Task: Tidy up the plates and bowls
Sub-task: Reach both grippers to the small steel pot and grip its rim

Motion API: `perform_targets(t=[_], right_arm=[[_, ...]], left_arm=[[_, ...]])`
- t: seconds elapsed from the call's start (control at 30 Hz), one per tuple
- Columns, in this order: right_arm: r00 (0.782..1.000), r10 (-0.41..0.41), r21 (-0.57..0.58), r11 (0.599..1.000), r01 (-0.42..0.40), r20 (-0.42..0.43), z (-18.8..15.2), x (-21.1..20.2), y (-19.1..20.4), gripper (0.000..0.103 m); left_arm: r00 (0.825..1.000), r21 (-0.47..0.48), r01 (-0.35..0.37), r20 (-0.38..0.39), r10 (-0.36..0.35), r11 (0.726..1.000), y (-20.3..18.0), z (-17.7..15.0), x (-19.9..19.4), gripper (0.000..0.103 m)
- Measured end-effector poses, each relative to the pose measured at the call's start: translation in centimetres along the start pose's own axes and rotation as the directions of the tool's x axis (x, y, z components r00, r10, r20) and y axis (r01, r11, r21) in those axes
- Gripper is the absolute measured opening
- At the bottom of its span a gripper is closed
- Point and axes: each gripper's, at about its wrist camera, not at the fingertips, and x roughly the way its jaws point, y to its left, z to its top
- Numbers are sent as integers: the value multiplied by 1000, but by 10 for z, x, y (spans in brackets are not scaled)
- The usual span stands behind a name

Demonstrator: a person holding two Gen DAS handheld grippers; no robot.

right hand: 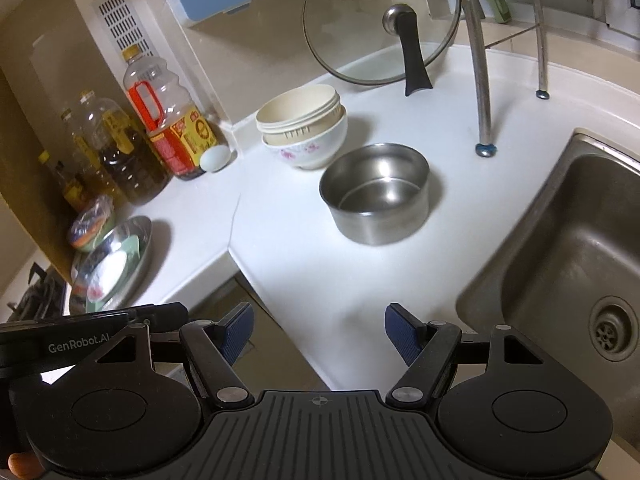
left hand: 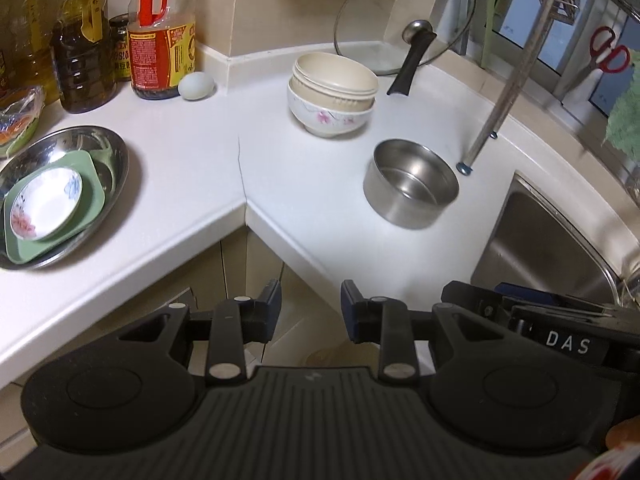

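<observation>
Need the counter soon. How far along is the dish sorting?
Done: plates nested in the steel tray; beige bowls stacked in the floral bowl. In hand: nothing, both grippers empty, jaws apart. Left: the steel bowl stands alone.

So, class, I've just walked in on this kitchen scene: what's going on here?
A person holds a gripper in each hand over a white counter corner. The left gripper and right gripper are both open and hold nothing. Ahead sit a steel bowl, stacked bowls, and plates piled in a steel dish.
</observation>
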Motion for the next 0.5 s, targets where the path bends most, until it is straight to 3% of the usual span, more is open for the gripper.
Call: perform_targets(t=[0.5], right_arm=[[997, -71, -39, 997, 71, 2, -23, -25, -7, 72]], left_arm=[[1000, 37, 14, 3, -14, 999, -26, -23, -13, 29]])
